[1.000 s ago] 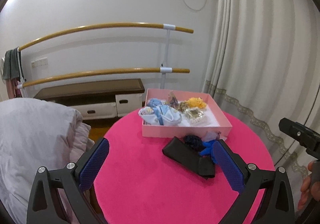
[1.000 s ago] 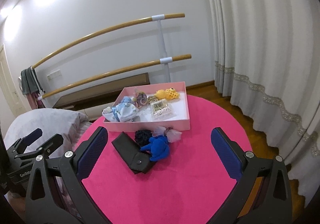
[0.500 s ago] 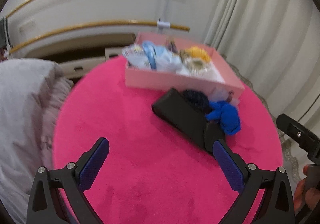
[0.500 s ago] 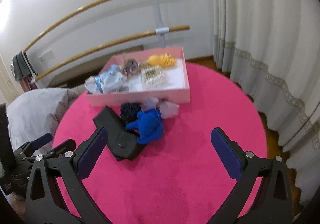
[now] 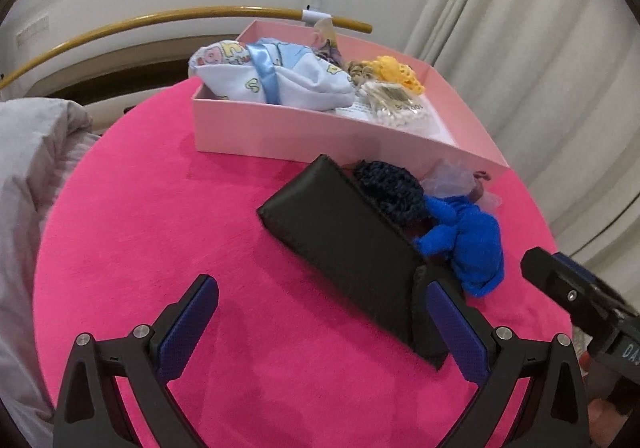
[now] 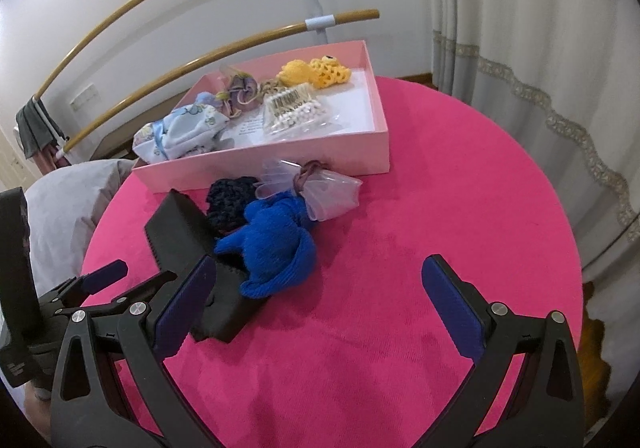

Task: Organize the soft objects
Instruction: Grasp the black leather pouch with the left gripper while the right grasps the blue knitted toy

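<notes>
A black soft case [image 5: 344,244] [image 6: 188,236] lies on the round pink table [image 5: 168,216] [image 6: 440,216] in front of a pink box [image 5: 304,132] [image 6: 352,160]. Beside the case lie a blue knitted piece [image 5: 472,244] [image 6: 276,248], a dark knitted piece [image 5: 390,188] [image 6: 230,200] and a sheer scrunchie [image 5: 456,180] [image 6: 320,188]. The box holds a white-and-blue cloth bundle [image 5: 280,76] [image 6: 184,128], a yellow crochet piece [image 5: 396,72] [image 6: 316,73] and a clear packet [image 6: 294,112]. My left gripper [image 5: 320,324] is open, low over the table just before the case. My right gripper [image 6: 318,300] is open, near the blue piece.
Wooden ballet bars [image 6: 200,60] and a white wall stand behind the table. Curtains [image 6: 540,48] hang at the right. A grey-white duvet [image 5: 28,176] lies at the left, against the table's edge. The right gripper shows in the left wrist view [image 5: 580,296].
Both grippers have moved down and forward towards the table, so the case and the blue piece appear larger and closer. Both stayed open. Nothing on the table moved.
</notes>
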Available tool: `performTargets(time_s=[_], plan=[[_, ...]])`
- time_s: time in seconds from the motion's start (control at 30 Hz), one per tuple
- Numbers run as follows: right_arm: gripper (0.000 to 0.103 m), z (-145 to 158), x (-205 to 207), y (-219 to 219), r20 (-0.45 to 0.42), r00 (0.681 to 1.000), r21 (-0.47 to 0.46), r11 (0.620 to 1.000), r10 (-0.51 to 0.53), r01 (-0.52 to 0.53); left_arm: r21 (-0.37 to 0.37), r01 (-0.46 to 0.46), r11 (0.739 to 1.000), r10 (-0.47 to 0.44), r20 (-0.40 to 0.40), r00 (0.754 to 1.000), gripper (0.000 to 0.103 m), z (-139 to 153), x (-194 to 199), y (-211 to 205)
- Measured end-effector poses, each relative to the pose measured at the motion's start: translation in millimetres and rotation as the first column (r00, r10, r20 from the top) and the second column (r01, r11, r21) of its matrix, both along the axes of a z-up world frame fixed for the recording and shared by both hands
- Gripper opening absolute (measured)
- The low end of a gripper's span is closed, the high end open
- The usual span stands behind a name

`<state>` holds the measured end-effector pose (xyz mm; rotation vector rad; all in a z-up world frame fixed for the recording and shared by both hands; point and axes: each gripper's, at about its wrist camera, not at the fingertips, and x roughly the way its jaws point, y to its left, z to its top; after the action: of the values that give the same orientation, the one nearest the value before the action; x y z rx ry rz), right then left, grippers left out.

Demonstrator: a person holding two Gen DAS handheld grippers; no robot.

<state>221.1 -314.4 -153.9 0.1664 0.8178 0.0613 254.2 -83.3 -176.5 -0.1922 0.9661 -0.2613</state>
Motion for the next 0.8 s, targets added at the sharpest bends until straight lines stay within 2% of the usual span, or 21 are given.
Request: performTargets(time_s=[0.17, 0.33, 0.43, 0.53, 0.6, 0.67, 0.7, 0.8], plan=[[0.103, -3.6, 7.9, -4.3, -0.009, 1.0, 0.007, 1.0, 0.003, -0.003, 0.01, -0.02, 1.0, 0.02, -0.024, 1.0, 0.103, -13.7, 13.7, -10.2], [0.102, -10.7, 18.5, -3.1, -0.026, 0.999, 0.032, 0.999, 0.026, -0.025, 0.017, -0.037, 0.999, 0.037, -0.003, 0.999, 0.103, -18.0, 25.5, -17.6], [0.098, -14.3, 23.6, -0.7, -0.035, 0.998, 0.047, 0.998, 0.045, -0.043, 0.027, -0.032, 0.999, 0.032, 0.013, 0.999, 0.101, -22.0, 30.3, -20.7], [0.094, -17.5, 28.0, 1.4, -0.04, 0.998, 0.058, 0.997, 0.056, -0.054, 0.058, -0.011, 0.998, 0.009, 0.036, 0.999, 0.091, -24.6, 29.7, -27.4], [0.079, -20.1, 30.4, 2.6, -0.047, 0.997, 0.064, 0.996, 0.063, -0.06, 0.082, 0.003, 0.997, -0.007, 0.05, 0.999, 0.082, -25.1, 27.3, -30.8], [0.077, -22.8, 32.5, 4.6, -0.051, 0.996, 0.07, 0.995, 0.074, -0.07, 0.094, 0.015, 0.995, -0.02, 0.06, 0.998, 0.076, -25.8, 23.3, -30.4], [0.077, -24.0, 33.6, 6.2, -0.053, 0.996, 0.07, 0.995, 0.078, -0.074, 0.098, 0.015, 0.995, -0.021, 0.066, 0.998, 0.069, -24.8, 20.2, -28.0], [0.074, -26.4, 36.7, 11.4, -0.056, 0.994, 0.069, 0.994, 0.089, -0.085, 0.096, 0.026, 0.995, -0.033, 0.073, 0.997, 0.064, -24.2, 15.6, -22.0]])
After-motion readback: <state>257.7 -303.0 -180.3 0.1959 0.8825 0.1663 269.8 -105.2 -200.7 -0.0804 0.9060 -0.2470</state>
